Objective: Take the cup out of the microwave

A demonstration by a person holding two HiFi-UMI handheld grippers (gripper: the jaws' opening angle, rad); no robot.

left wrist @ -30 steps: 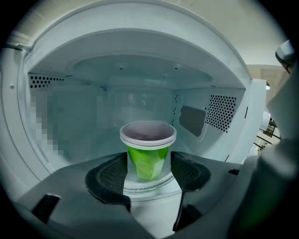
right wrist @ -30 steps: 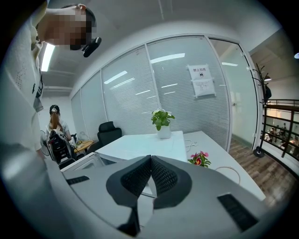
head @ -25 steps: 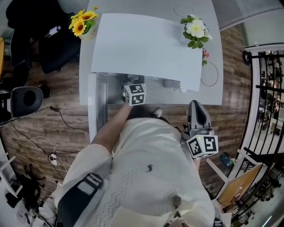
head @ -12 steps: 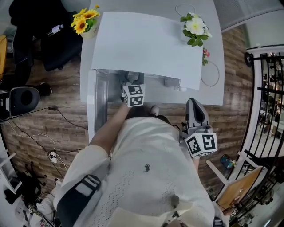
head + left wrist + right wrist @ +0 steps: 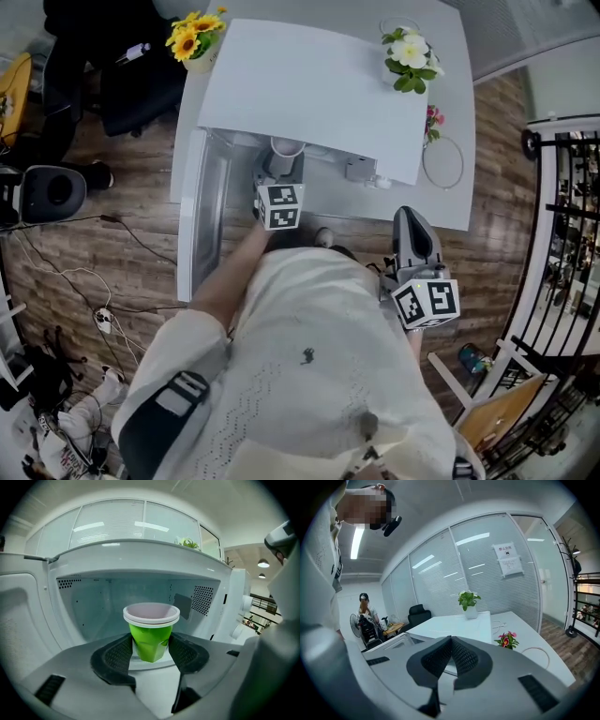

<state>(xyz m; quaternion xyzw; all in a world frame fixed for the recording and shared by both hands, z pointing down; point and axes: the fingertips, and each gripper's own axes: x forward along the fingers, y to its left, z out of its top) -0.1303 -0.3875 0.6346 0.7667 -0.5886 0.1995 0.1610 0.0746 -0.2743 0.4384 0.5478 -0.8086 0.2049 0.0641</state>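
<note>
A green cup with a white rim stands between the pads of my left gripper, just above the microwave's turntable. Both pads press on its sides. In the head view the cup's rim shows at the front edge of the white microwave, just ahead of my left gripper. The microwave's door hangs open to the left. My right gripper is shut on nothing. It hangs off the table's near edge, at the person's right side.
Yellow flowers stand at the microwave's far left corner and a white-flowered plant at its far right. Pink flowers and a looped cable lie on the white table to the right. A black chair stands at the left.
My left gripper has drawn back toward the person with the cup, whose rim now shows past the microwave's front edge. The right gripper has stayed put.
</note>
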